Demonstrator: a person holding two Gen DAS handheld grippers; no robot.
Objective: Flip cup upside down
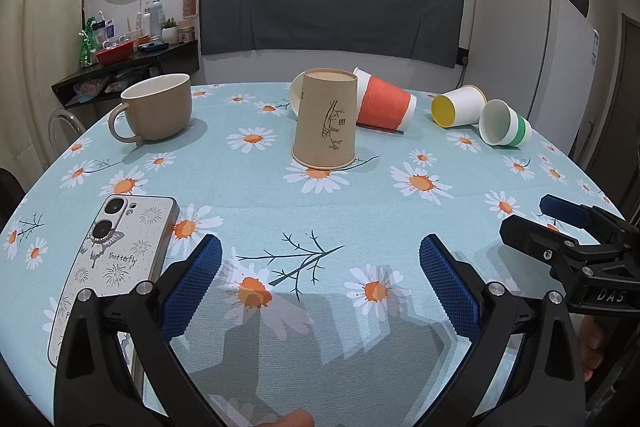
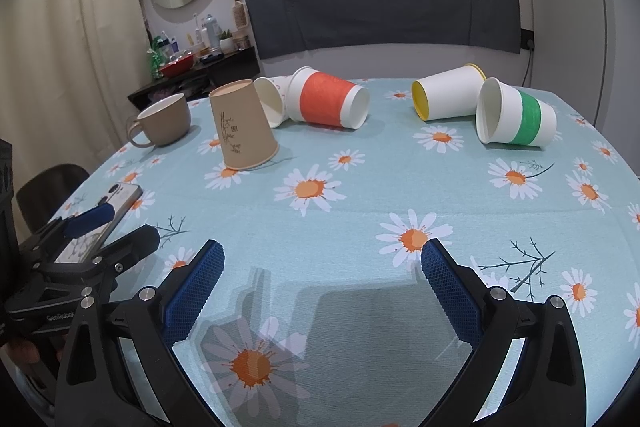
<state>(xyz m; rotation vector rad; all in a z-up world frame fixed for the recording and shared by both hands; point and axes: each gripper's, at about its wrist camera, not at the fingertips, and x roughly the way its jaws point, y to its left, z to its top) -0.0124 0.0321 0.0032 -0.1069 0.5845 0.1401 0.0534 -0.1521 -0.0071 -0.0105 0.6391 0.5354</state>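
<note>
A tan paper cup (image 1: 325, 119) (image 2: 244, 126) stands upside down, mouth on the cloth, mid-table. Behind it an orange-banded cup (image 1: 384, 101) (image 2: 328, 99) and a plain white cup (image 2: 272, 101) lie on their sides. To the right a yellow-lined white cup (image 1: 458, 105) (image 2: 448, 94) and a green-banded cup (image 1: 505, 125) (image 2: 516, 115) also lie on their sides. My left gripper (image 1: 320, 263) is open and empty, low over the near table. My right gripper (image 2: 322, 267) is open and empty, beside it on the right (image 1: 560, 223).
A beige ceramic mug (image 1: 154, 111) (image 2: 162, 121) stands upright at far left. A white phone (image 1: 108, 267) (image 2: 100, 227) lies face down near the left edge. The round table has a daisy cloth (image 1: 400, 219). A fridge (image 1: 532, 55) stands at back right.
</note>
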